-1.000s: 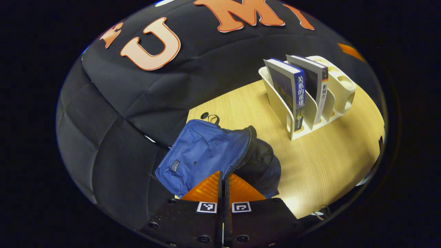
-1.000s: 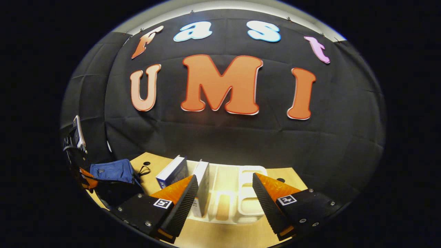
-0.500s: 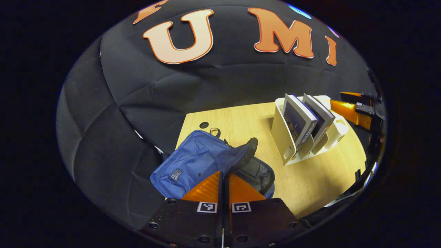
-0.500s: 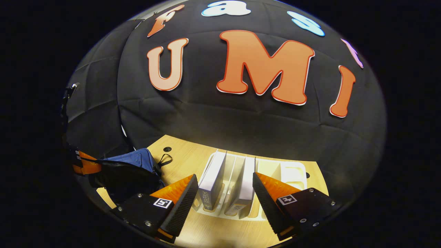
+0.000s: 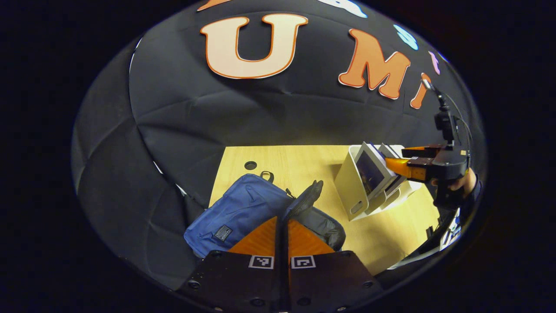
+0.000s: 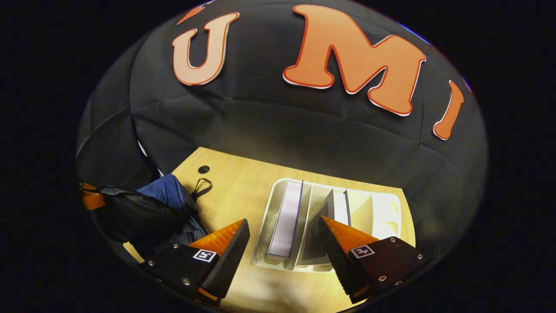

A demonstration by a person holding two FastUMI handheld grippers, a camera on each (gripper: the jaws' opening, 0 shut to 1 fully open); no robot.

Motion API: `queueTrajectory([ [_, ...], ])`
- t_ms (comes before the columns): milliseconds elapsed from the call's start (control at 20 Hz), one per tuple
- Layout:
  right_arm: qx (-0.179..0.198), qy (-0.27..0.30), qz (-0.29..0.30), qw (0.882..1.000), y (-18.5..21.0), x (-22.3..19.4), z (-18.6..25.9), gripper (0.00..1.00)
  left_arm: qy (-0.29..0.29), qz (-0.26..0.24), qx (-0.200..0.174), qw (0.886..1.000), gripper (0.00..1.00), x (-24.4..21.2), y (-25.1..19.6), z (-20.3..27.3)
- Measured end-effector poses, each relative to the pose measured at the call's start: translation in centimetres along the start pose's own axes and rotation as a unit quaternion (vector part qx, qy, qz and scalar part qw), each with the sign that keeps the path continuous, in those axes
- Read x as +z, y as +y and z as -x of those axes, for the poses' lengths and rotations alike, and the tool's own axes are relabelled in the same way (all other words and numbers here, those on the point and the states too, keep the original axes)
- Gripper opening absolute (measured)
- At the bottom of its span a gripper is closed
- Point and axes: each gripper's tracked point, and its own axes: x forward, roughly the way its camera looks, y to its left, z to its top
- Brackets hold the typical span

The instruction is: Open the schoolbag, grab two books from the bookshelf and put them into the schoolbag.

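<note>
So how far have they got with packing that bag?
The schoolbag looks open: the left gripper is pinched shut on its flap, showing the dark inside. Both books stand in the bookshelf, so none is packed. The right gripper hovers open above the nearer book. Grabbing and loading both remain.

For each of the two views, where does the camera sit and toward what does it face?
Left gripper view: rides on the left hand-held gripper, shut on the schoolbag flap, facing across the table; the right hand-held gripper and a hand show farther off.
Right gripper view: rides on the open right hand-held gripper, above the bookshelf, looking down at two books.
Shared: schoolbag, bookshelf, books, table.
</note>
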Motion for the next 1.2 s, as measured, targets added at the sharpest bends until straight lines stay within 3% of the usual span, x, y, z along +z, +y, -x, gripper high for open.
queueTrajectory([
  [300,-0.006,0.077,-0.008,0.997,0.7,-0.4,-4.9,0.95,0.006,0.02,-0.039,0.999,0.0,0.0,1.4,-0.7],
  [450,-0.006,0.152,0.015,0.988,0.6,-2.2,-7.3,0.92,0.007,0.029,-0.047,0.998,0.0,0.0,2.1,-0.8],
  [550,0.006,0.197,0.021,0.98,0.9,-3.8,-8.2,0.82,0.007,0.033,-0.051,0.998,0.0,0.0,2.6,-1.1],
  [750,-0.003,0.255,0.032,0.966,0.1,-6.5,-9.4,0.52,0.012,0.044,-0.059,0.997,0.0,-0.4,3.0,-2.0],
  [950,0.008,0.27,-0.011,0.963,0.2,-6.6,-9.0,0.45,0.017,0.046,-0.064,0.997,0.0,-0.7,3.0,-2.3],
  [1000,0.012,0.267,-0.023,0.963,0.0,-6.4,-8.5,0.35,0.016,0.045,-0.065,0.997,0.0,-0.8,3.0,-2.3],
  [1050,0.013,0.262,-0.023,0.965,-0.3,-6.1,-8.0,0.42,0.016,0.043,-0.067,0.997,0.0,-0.8,2.9,-2.3],
  [1200,0.02,0.237,-0.032,0.971,-1.5,-4.8,-5.5,0.4,0.018,0.039,-0.069,0.997,0.0,-0.9,2.0,-2.1],
])
